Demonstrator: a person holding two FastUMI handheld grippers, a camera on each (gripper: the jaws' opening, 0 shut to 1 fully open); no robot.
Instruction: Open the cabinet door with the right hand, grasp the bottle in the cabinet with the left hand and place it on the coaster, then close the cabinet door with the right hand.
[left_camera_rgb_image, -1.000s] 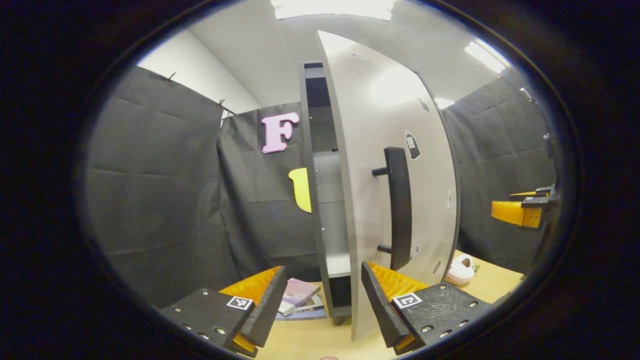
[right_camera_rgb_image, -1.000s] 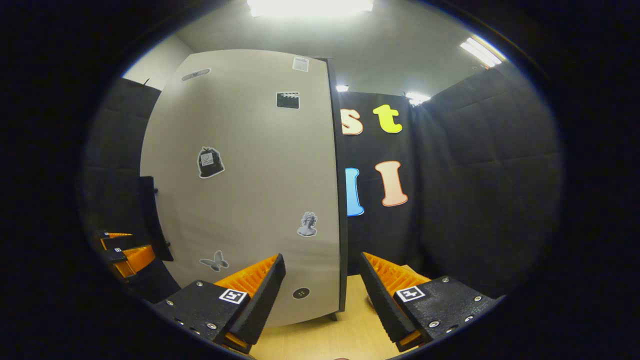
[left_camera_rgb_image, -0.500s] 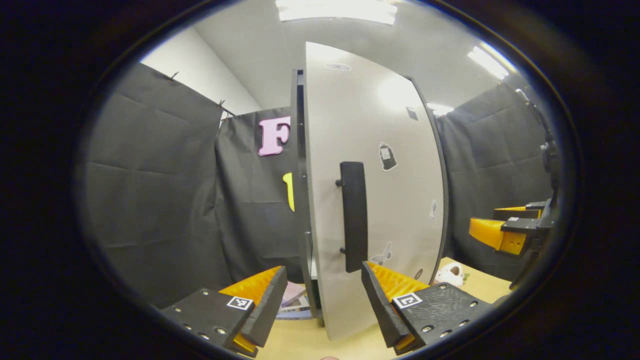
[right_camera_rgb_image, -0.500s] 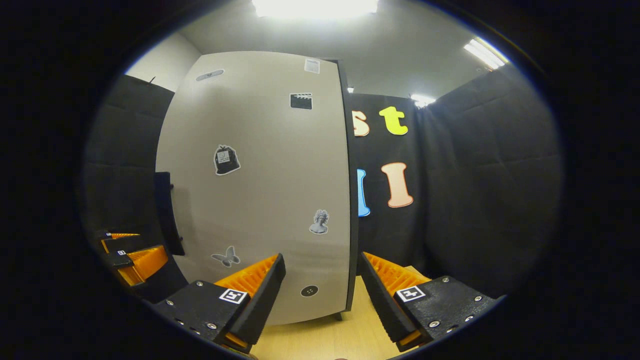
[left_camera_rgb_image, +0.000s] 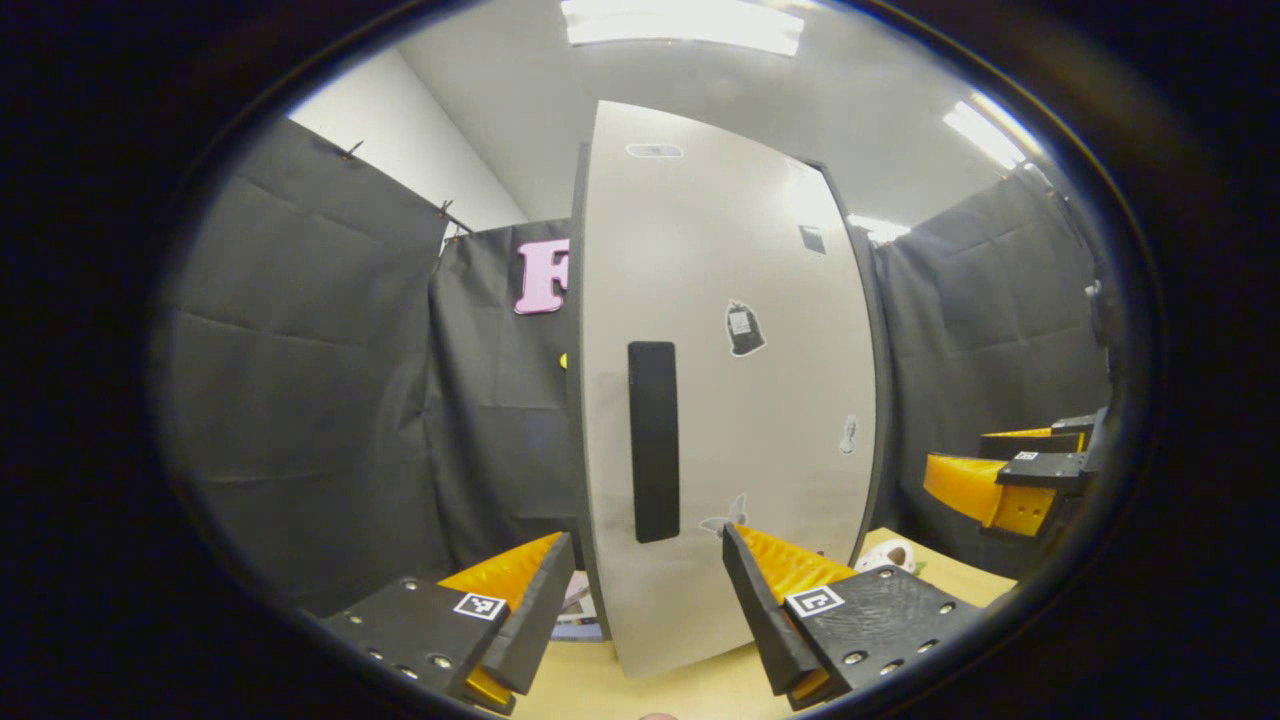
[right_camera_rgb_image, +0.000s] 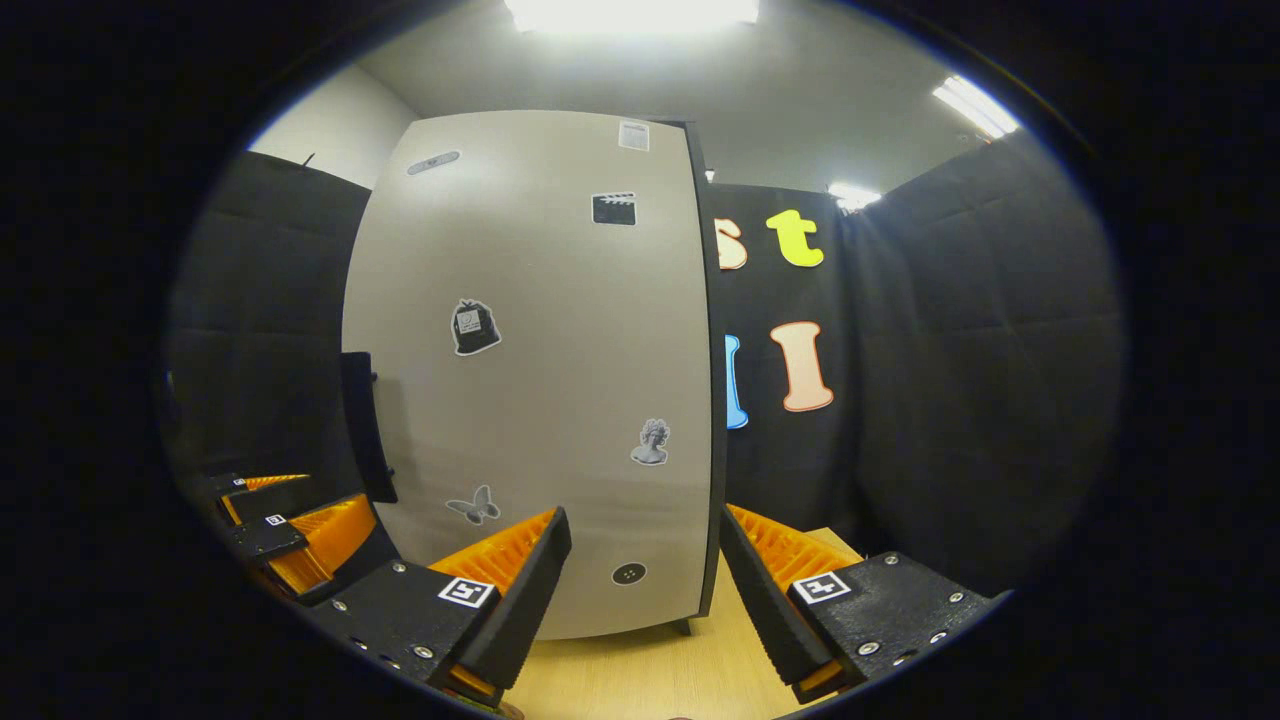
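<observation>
The tall grey cabinet door (left_camera_rgb_image: 760, 400) faces me with its black vertical handle (left_camera_rgb_image: 655, 440) near its left edge; no gap into the cabinet shows. My left gripper (left_camera_rgb_image: 645, 542) is open and holds nothing, low in front of the door. My right gripper (left_camera_rgb_image: 1000, 480) hovers off to the right of the door, apart from it. In the right gripper view the same door (right_camera_rgb_image: 560, 400), dotted with small stickers, stands straight ahead, and the right gripper (right_camera_rgb_image: 642, 520) is open and holds nothing. The left gripper (right_camera_rgb_image: 290, 520) shows at lower left below the handle (right_camera_rgb_image: 365, 430).
The cabinet stands on a light wooden table (right_camera_rgb_image: 640, 670). A few books (left_camera_rgb_image: 580, 612) lie at the cabinet's left foot. A small white object (left_camera_rgb_image: 890, 555) sits on the table to the cabinet's right. Black cloth walls close in all around.
The door has swung from ajar to flat against the cabinet, hiding the shelves inside. The right gripper has stayed open and drifted slightly back from the door.
</observation>
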